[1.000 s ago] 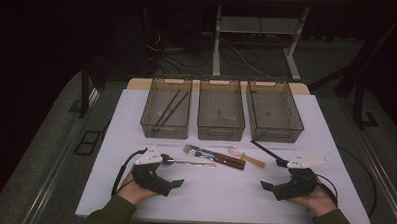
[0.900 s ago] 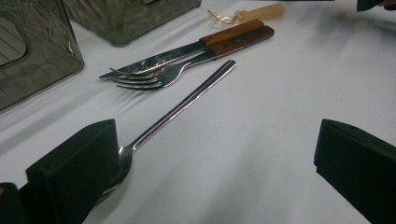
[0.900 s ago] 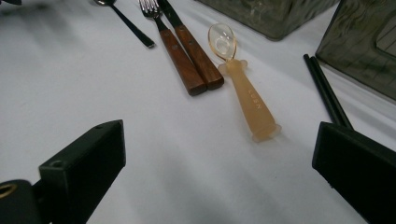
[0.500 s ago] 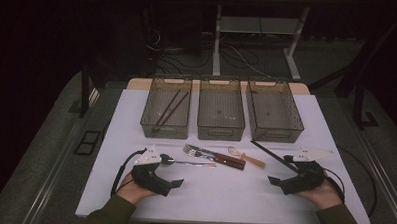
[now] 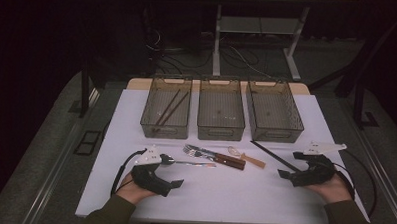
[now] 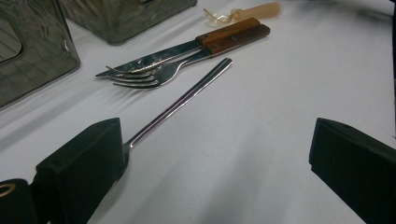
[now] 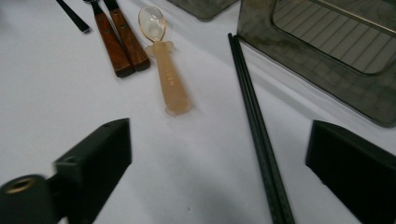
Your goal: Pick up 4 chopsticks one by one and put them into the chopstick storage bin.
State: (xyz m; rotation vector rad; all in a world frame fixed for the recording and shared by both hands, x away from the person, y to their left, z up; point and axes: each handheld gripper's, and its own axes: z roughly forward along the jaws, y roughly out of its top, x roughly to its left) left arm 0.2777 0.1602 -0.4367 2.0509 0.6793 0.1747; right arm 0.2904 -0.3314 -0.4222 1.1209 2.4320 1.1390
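A pair of black chopsticks (image 5: 272, 155) (image 7: 254, 116) lies in front of the right bin, and its near end runs between the jaws of my open right gripper (image 5: 290, 164) (image 7: 224, 172). A steel spoon (image 5: 189, 163) (image 6: 182, 100) lies left of centre, its bowl end hidden behind one jaw of my open left gripper (image 5: 172, 171) (image 6: 217, 177). A fork (image 5: 192, 151) (image 6: 140, 79) and a knife (image 5: 225, 159) (image 6: 154, 58), both with wooden handles, lie side by side mid-table. Beside them is a small amber plastic spoon (image 5: 245, 156) (image 7: 168, 70).
Three translucent grey bins stand in a row at the back: left bin (image 5: 166, 126), middle bin (image 5: 221, 130), right bin (image 5: 276, 132). The left one holds a pair of chopsticks (image 5: 171, 107). The right bin's wall (image 7: 327, 65) is close beside my right gripper. White tabletop (image 5: 223, 193) lies between the hands.
My right gripper has shifted a little to the right and farther from the front edge, closer to the black chopsticks. The left gripper has hardly moved.
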